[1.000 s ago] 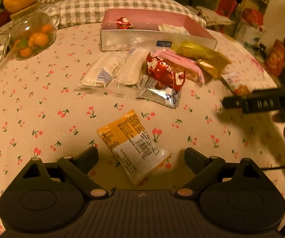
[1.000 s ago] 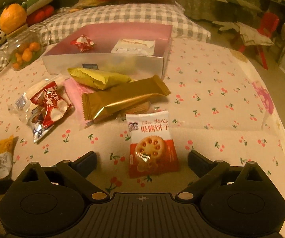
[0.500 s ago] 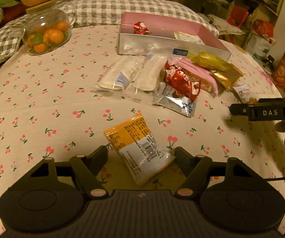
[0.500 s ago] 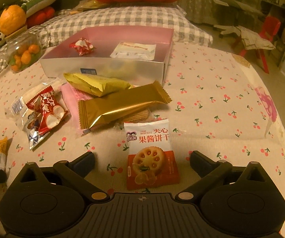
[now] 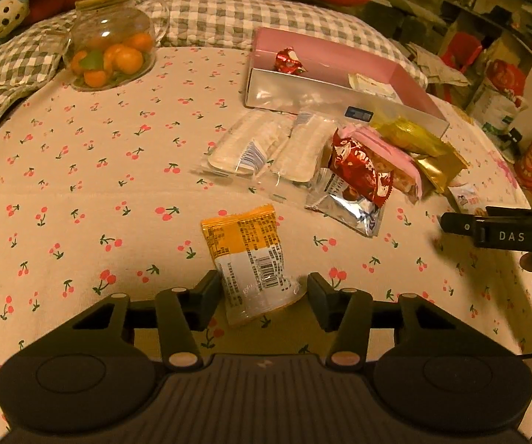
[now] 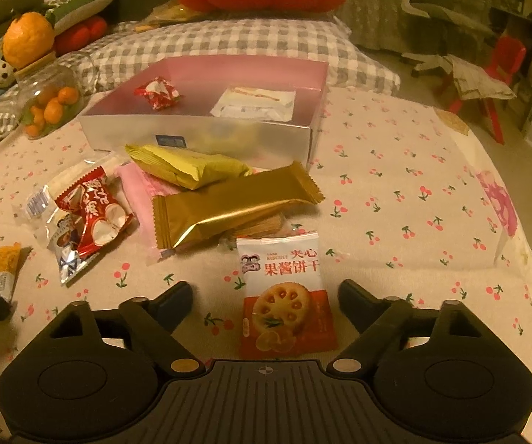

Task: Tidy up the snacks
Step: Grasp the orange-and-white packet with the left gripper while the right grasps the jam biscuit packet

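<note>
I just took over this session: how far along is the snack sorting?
Done: a red candy and a white packet lie in the pink box. In hand: the left gripper is closing around the orange packet, the right gripper around the biscuit packet; neither is lifted. Left: the pile of gold, pink, red and clear wrappers before the box.

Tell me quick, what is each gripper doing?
Left gripper: open, closing around the orange snack packet, not pressing it yet.
Right gripper: open, closing around the red biscuit packet, not touching.
</note>
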The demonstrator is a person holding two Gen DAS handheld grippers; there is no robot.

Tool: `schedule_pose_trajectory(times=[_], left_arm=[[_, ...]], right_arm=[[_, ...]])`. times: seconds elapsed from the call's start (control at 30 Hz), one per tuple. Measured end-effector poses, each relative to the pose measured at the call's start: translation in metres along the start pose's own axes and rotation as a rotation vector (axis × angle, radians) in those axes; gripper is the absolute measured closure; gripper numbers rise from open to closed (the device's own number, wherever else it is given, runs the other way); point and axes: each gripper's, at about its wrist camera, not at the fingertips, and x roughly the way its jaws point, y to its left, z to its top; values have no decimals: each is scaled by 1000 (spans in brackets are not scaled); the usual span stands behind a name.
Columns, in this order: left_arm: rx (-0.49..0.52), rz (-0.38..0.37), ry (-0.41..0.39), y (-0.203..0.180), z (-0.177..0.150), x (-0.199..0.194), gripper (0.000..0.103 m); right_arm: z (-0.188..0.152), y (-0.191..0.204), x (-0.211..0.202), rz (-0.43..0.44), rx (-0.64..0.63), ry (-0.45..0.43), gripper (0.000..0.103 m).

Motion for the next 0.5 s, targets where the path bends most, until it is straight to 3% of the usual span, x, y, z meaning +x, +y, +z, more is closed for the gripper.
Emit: schedule_pose_trajectory(times=[0.13, 0.17, 0.23, 0.5], left_arm=[[-16, -11, 4, 2, 1, -1, 58], [-21, -15, 5, 3, 1, -1, 58], [-30, -20, 7, 4, 2, -1, 59], [-58, -39, 13, 8, 5, -2, 60]], right_arm=[[2, 3, -2, 11, -12, -8, 41], [2, 3, -3, 14, -13, -9, 52], [4, 3, -3, 22, -12, -8, 61], [5, 5, -6, 33, -7, -3, 63]])
